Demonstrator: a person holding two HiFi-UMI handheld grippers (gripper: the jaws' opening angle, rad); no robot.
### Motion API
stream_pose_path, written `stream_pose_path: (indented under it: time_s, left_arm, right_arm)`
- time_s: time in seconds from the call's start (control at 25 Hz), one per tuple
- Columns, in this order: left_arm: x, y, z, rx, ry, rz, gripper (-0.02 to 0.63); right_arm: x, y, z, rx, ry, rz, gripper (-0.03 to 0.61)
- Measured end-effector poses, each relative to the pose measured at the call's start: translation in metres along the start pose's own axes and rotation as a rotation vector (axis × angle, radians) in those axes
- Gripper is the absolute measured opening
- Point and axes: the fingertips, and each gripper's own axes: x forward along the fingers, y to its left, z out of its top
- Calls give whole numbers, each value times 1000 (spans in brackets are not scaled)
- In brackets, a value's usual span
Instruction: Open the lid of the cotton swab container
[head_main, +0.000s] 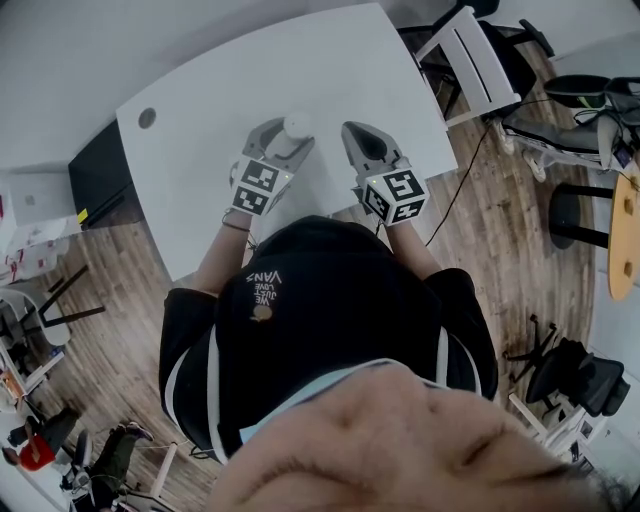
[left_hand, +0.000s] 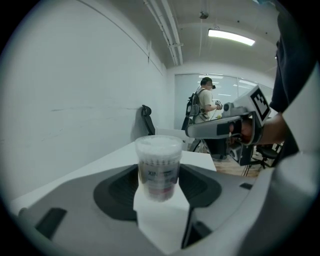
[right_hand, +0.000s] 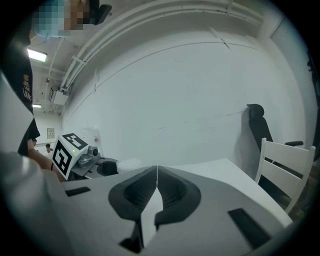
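A: Where is the clear, cylindrical plastic cotton swab container (left_hand: 159, 169)?

B: Between the jaws of the left hand-held gripper (head_main: 285, 138), over the far part of the white surface (head_main: 190, 120). The jaws press on its lower half from both sides.

A: Which way does it point?

B: Its long axis stands upright, across the jaws. The translucent round lid (left_hand: 159, 143) is on top and seated, with the white swab heads packed just under it. A dark printed band wraps the middle of the wall.

A: Is its base on the surface?

B: I cannot tell; the jaws cover the bottom edge.

A: And the other one?

B: The right hand-held gripper (right_hand: 155, 192) has its jaws pressed together with nothing between them. In the head view it sits just beside the left one, apart from the container. From the left gripper view it lies roughly level, off to the container's right.

A: Anything behind?

B: A white slatted chair (right_hand: 286, 161) at the surface's far end.
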Motion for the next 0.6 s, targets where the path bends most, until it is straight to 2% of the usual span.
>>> stream_pose_path:
  time_s: [0.28, 0.6]
  left_arm:
    - [-3, -2, 9, 30, -1, -15, 259]
    - [-4, 0, 7, 26, 8, -43, 259]
  right_arm:
    - [7, 5, 1, -2, 5, 26, 13]
    - [20, 23, 4, -2, -6, 114, 14]
